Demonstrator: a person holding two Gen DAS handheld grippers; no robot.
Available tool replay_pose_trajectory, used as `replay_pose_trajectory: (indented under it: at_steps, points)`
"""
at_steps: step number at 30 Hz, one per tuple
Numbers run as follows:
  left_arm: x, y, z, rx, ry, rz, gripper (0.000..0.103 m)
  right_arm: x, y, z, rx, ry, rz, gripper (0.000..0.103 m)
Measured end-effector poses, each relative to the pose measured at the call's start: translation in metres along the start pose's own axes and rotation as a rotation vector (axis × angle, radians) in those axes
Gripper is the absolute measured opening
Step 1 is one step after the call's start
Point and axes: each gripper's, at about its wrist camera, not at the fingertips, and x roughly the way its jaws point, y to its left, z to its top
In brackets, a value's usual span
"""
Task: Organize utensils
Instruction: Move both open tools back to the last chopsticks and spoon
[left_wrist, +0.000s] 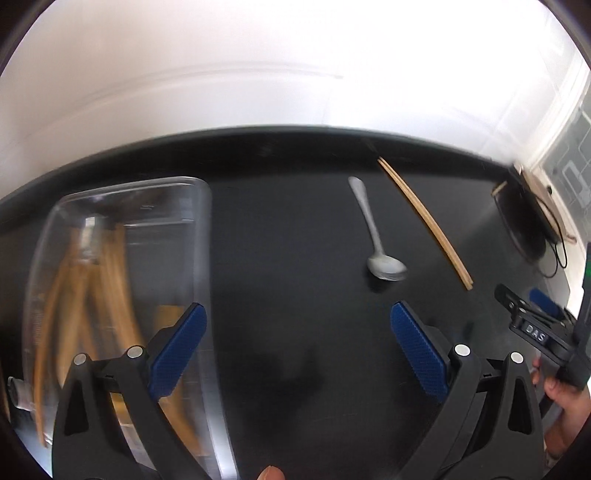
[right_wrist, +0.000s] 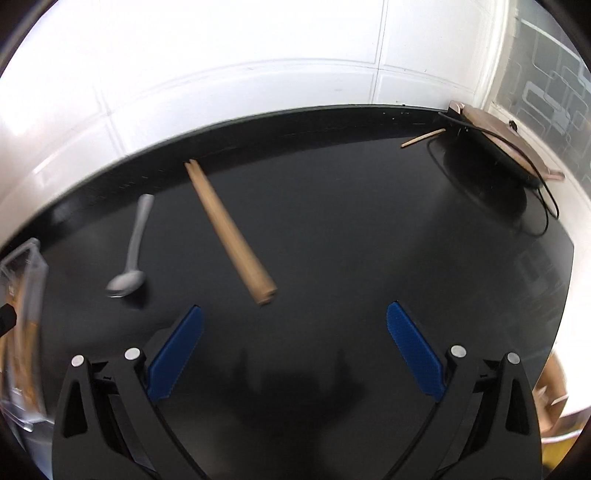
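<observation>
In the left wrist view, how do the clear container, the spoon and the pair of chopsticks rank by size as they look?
1. clear container, clearly the largest, though it is also nearest the camera.
2. pair of chopsticks, longer than the spoon but thin.
3. spoon, shortest.

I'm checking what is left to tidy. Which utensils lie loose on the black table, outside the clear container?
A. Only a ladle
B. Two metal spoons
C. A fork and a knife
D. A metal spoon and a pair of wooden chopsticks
D: a metal spoon and a pair of wooden chopsticks lie side by side on the black table, apart from the clear container.
</observation>
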Motion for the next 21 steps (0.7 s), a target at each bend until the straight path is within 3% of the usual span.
replay_pose_trajectory:
  at_steps: [5, 9, 13, 17, 21]
  points:
    - [0.037, -0.058, 0.019, 0.036, 0.040, 0.073, 0.097, 0.032, -0.012, 0.020, -0.177, -0.030, 0.030, 0.096]
    - [0.072, -0.101, 0.044, 0.076, 0.068, 0.125, 0.097, 0.053, -0.001, 0.035, -0.351, -0.083, 0.116, 0.096]
    - [0.104, -0.121, 0.059, 0.095, 0.124, 0.182, 0.097, 0.065, 0.011, 0.041, -0.522, -0.128, 0.178, 0.096]
    - [0.126, -0.127, 0.069, 0.061, 0.168, 0.205, 0.097, 0.084, 0.013, 0.047, -0.582, -0.096, 0.221, 0.096]
    - [0.137, -0.140, 0.073, 0.059, 0.184, 0.206, 0.097, 0.098, -0.004, 0.061, -0.507, -0.049, 0.297, 0.096]
